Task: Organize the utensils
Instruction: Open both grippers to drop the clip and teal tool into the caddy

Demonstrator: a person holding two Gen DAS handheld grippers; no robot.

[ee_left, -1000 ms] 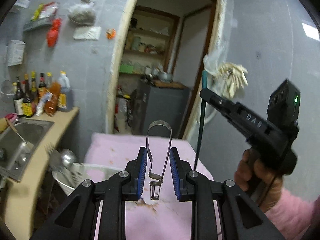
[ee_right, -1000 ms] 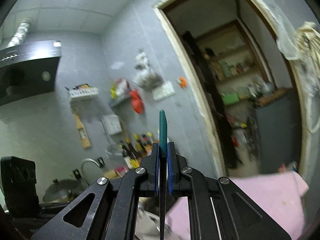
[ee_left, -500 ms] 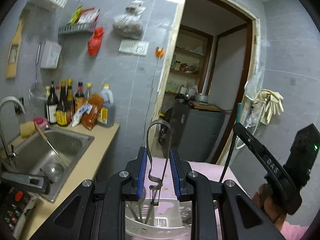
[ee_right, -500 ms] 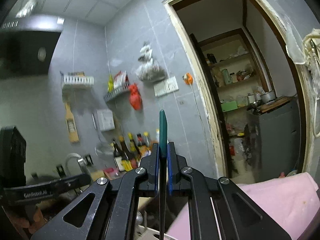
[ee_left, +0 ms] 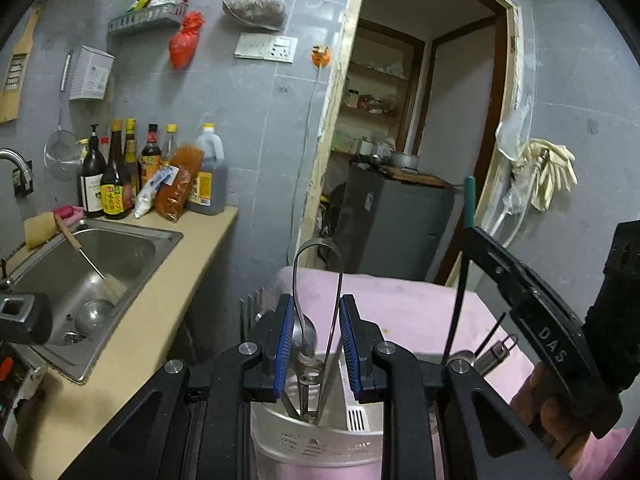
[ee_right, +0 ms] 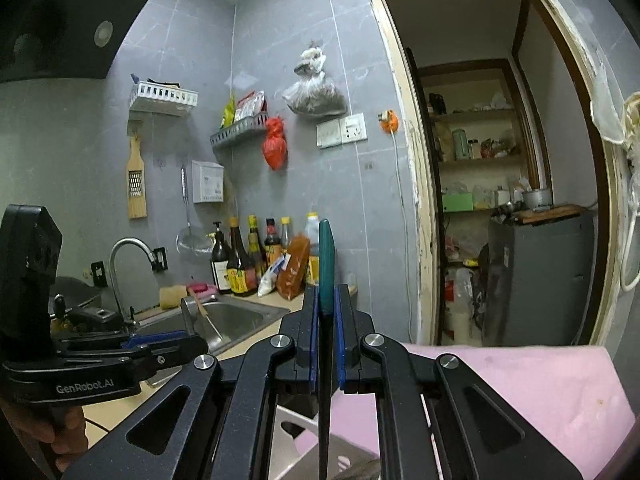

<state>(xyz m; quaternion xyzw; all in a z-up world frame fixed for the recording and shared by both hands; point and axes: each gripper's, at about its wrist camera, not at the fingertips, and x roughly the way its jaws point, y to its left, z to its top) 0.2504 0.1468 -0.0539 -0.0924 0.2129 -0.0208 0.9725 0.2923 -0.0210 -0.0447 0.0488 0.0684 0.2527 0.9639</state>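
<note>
While you hold both grippers up over the pink cloth, your left gripper has its blue pads pinching a pair of metal tongs from either side. The looped spring end of the tongs stands upright above the fingers, and the two arms run down between the pads toward the white utensil holder directly below. Inside that holder you can see a spoon and what looks like the tines of a fork sticking up at its far-left edge; whether the tips of the tongs touch anything inside the holder cannot be told.

Your right gripper has its jaws pressed tight on a thin utensil with a teal handle. The handle points straight up past the fingertips and the dark, slim shaft hangs down between the arms of the gripper. In the left wrist view the same teal-handled utensil stands upright to the right of the holder, its shaft reaching down near a couple of other metal utensils by the holder's right side.

The holder sits on the pink cloth, just beside the beige counter with the steel sink. Sauce bottles line the wall behind the sink.
</note>
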